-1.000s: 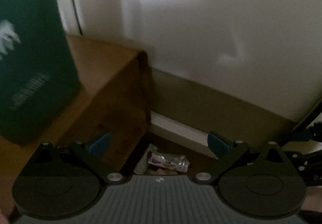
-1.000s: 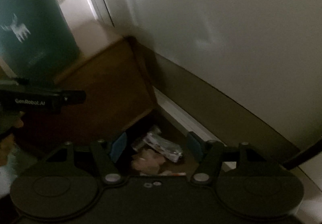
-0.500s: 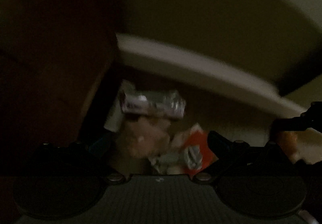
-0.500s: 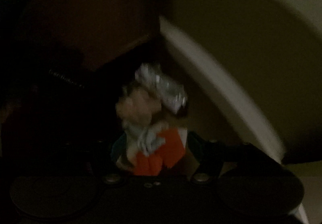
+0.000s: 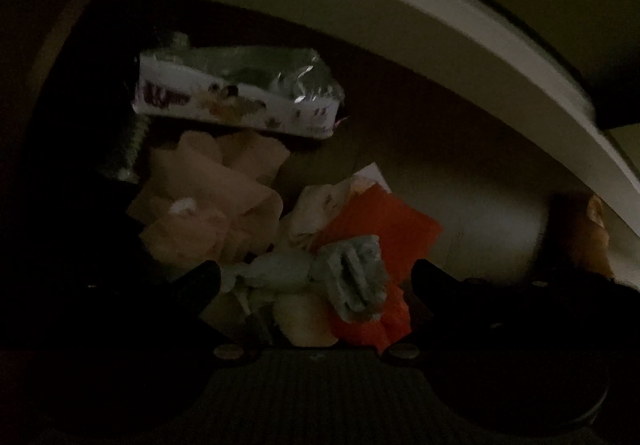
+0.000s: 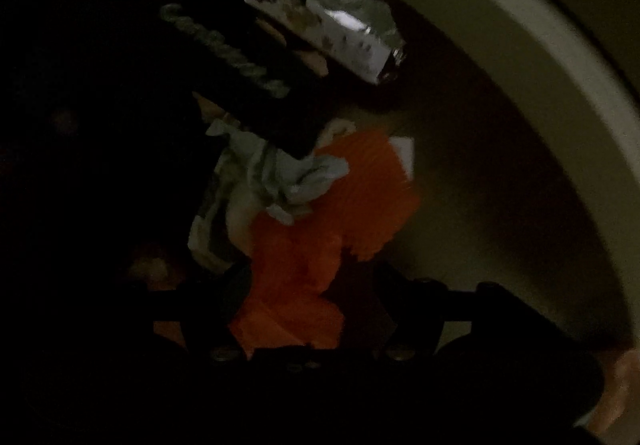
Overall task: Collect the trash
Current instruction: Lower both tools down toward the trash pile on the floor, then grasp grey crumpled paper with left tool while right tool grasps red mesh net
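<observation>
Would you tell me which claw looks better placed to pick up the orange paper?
Probably right: the right claw is open with the orange paper between its fingers. The left claw, also open, brackets a grey wad.

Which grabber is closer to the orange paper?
Right. The right gripper has its open fingers on either side of the orange paper. The left gripper is open around the grey crumpled wad, with the orange paper just behind it.
</observation>
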The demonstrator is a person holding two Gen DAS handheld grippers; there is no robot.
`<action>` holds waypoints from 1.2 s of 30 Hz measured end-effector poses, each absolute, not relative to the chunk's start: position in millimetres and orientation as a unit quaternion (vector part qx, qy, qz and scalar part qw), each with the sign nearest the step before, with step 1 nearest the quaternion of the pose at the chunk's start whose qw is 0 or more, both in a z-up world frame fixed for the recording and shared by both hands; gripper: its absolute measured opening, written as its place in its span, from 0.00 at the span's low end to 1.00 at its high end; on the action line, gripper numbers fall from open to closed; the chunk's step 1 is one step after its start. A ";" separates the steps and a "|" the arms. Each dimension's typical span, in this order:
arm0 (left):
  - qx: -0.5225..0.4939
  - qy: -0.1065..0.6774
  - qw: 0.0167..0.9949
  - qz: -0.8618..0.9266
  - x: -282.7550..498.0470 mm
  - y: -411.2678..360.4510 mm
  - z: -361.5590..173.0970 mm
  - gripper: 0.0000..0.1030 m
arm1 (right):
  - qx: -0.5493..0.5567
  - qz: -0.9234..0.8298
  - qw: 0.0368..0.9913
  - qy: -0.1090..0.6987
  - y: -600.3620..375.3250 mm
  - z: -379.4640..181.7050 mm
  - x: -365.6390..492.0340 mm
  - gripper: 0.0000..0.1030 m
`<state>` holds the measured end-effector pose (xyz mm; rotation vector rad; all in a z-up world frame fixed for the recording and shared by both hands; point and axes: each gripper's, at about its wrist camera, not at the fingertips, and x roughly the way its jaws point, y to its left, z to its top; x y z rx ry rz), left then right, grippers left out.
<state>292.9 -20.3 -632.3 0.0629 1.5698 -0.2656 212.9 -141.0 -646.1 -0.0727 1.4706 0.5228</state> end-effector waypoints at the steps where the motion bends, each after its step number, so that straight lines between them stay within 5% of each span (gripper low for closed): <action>1: 0.023 0.709 0.695 -0.114 293.5 -20.0 -637.4 0.99 | -0.025 0.235 0.706 0.668 -138.8 -651.1 212.8 0.65; 11: -0.034 0.746 0.659 -0.089 287.8 -12.8 -672.4 0.57 | -0.008 0.216 0.683 0.698 -125.4 -691.2 208.9 0.63; 14: -0.041 0.745 0.659 -0.096 285.8 -14.8 -674.7 0.37 | 0.003 0.219 0.686 0.693 -129.6 -688.8 209.3 0.60; 16: -0.042 0.744 0.659 -0.103 285.3 -17.9 -675.1 0.28 | -0.001 0.225 0.687 0.691 -129.3 -687.9 208.8 0.36; 19: -0.041 0.744 0.657 -0.110 284.4 -23.4 -675.6 0.16 | -0.007 0.213 0.687 0.695 -127.9 -690.4 210.7 0.26; 25: -0.037 0.744 0.658 -0.113 282.3 -21.8 -672.1 0.11 | -0.015 0.215 0.693 0.688 -134.8 -680.4 205.9 0.10; 36: -0.044 0.731 0.670 -0.123 280.0 -6.9 -614.6 0.09 | -0.037 0.200 0.721 0.662 -163.8 -615.7 192.1 0.08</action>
